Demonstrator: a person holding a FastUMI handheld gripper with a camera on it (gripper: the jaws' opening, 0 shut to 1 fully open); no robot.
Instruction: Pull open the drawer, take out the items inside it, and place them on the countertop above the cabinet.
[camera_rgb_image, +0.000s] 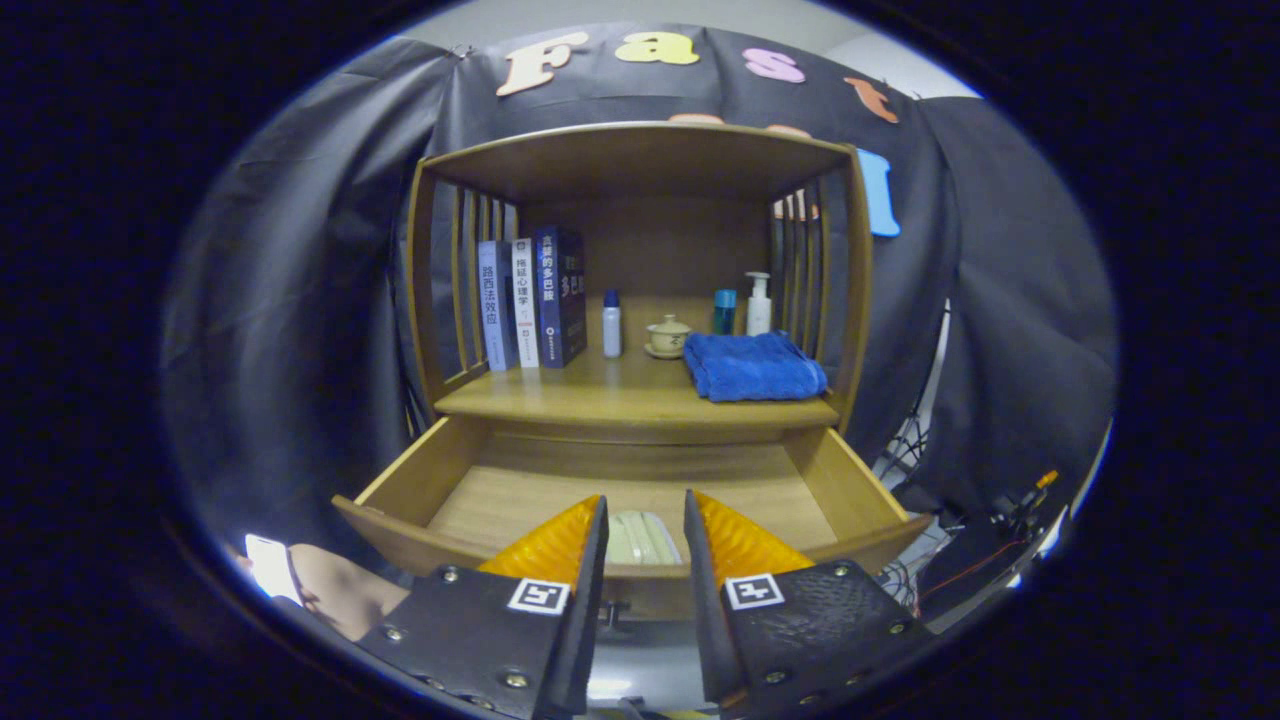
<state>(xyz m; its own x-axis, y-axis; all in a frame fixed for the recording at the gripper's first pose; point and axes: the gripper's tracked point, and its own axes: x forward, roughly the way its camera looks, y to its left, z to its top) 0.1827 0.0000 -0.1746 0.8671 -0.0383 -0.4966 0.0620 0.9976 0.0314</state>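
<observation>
The wooden cabinet's drawer (415, 478) stands pulled out toward me. Inside it, close to the front wall, lies a pale ribbed item (645, 538), seen in the gap between my fingers. My gripper (645, 500) is open and hovers over the drawer's front edge, its fingers either side of the item and not pressing on it. The rest of the drawer's floor is bare wood. On the countertop (600, 398) above the drawer rests a folded blue towel (755, 366), at its right side.
At the back of the countertop stand three books (530, 298), a small white bottle (612, 324), a lidded teacup (668, 336), a teal container (724, 311) and a pump bottle (759, 303). Slatted sides and a top board enclose it. A person's hand (335, 590) rests left of the drawer front.
</observation>
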